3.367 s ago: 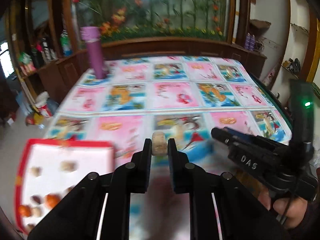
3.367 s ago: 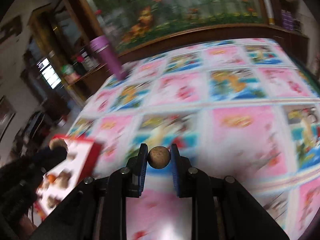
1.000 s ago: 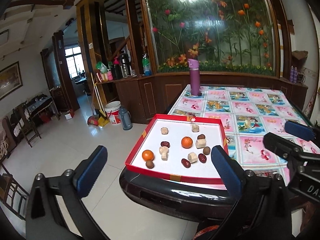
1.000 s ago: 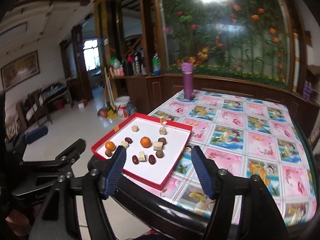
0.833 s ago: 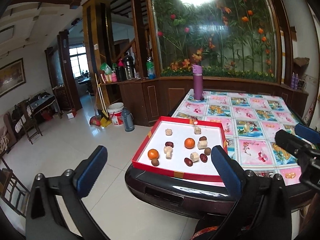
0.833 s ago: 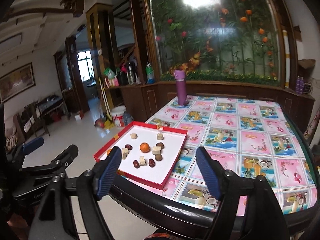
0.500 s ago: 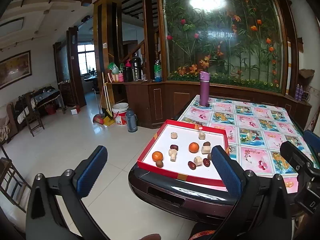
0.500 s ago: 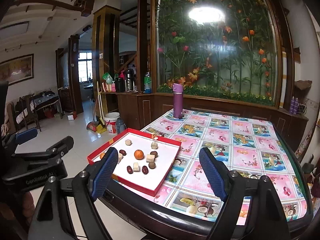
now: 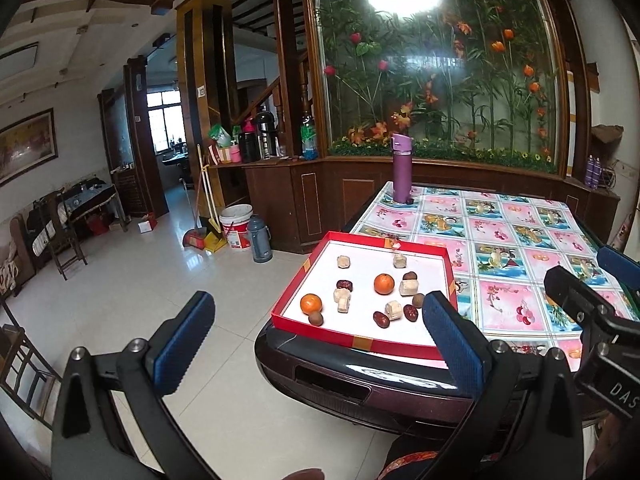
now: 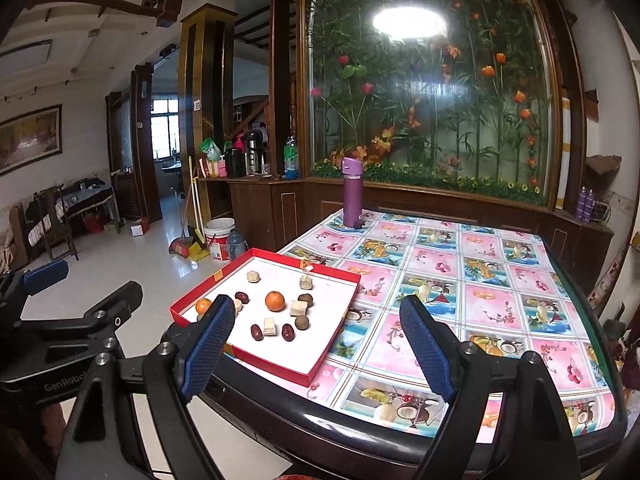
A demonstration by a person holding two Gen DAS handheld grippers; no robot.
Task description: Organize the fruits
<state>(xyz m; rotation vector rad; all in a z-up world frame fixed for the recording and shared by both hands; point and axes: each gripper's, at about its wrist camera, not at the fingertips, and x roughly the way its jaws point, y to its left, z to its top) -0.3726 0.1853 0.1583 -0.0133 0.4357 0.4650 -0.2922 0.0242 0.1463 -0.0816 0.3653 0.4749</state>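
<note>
Both grippers are held back from the table (image 10: 520,432), above its near edge, with nothing between their fingers. The left gripper (image 9: 316,336) has its blue-padded fingers spread wide, and the red tray (image 9: 360,340) lies beyond and between them, nearer the right-hand pad, well clear of both. The right gripper (image 10: 316,336) has just been opening its jaws and now stands with them wide apart and empty; in its view the tray sits ahead and to the left, its near corner showing between the two fingers while the left-hand finger covers part of the tray's near left side. All the fruits rest on the tray's white floor at the table's left front corner: two oranges (image 9: 384,283), one near the middle and one toward the near left, several dark red dates (image 9: 381,319), a few round brown fruits (image 9: 418,300) and pale cut pieces (image 9: 393,309), each lying apart from the others or just beside a neighbour. A purple bottle (image 10: 352,192) stands upright at the far left corner of the patterned tablecloth (image 10: 480,280), well apart from the tray. The tiled floor (image 9: 140,280) spreads out to the left.
</note>
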